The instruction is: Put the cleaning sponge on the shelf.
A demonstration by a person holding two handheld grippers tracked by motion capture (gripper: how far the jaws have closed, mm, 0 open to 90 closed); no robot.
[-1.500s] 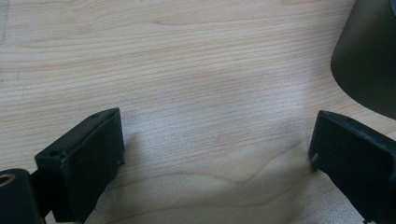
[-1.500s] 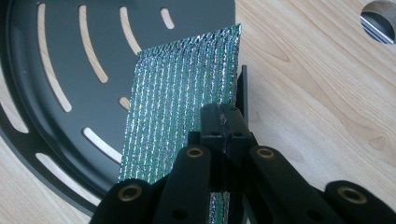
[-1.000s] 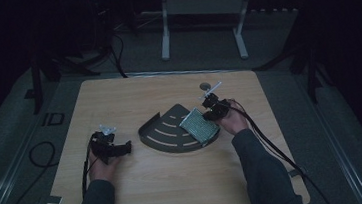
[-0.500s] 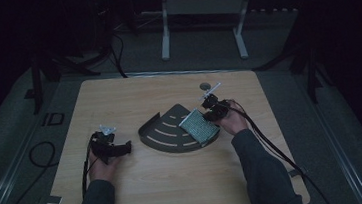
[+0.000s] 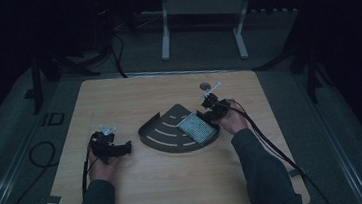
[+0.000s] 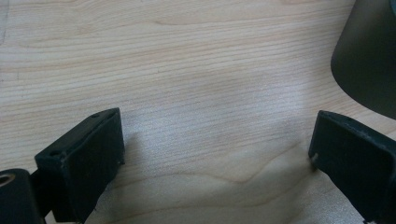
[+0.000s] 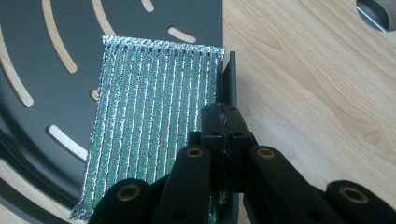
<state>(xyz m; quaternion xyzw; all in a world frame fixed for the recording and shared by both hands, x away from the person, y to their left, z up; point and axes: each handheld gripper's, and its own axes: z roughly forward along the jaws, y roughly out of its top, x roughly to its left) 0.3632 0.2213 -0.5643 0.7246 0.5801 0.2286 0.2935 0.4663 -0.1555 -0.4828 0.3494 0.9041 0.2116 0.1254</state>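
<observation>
— What sits nearest the person?

— The left claw (image 5: 115, 147), held low over the wooden counter (image 5: 142, 191) at its left side. In the left gripper view its two black jaws stand spread wide with bare wood between them, nothing gripped.

— And a little farther in?

— A dark fan-shaped tray (image 5: 164, 131) with curved slots lies mid-counter, just right of the left claw. A shiny green-and-silver ribbed packet (image 5: 197, 128) rests on the tray's right part.

— Where is the right claw?

— The right claw (image 5: 209, 113) is at the packet's right edge. In the right gripper view its jaws are pressed together, pinching the packet (image 7: 154, 126) at that edge beside the tray's upright rim (image 7: 230, 79).

— Anything beyond?

— A small round metal piece (image 5: 205, 86) lies on the counter behind the right claw, apart from the tray.
</observation>
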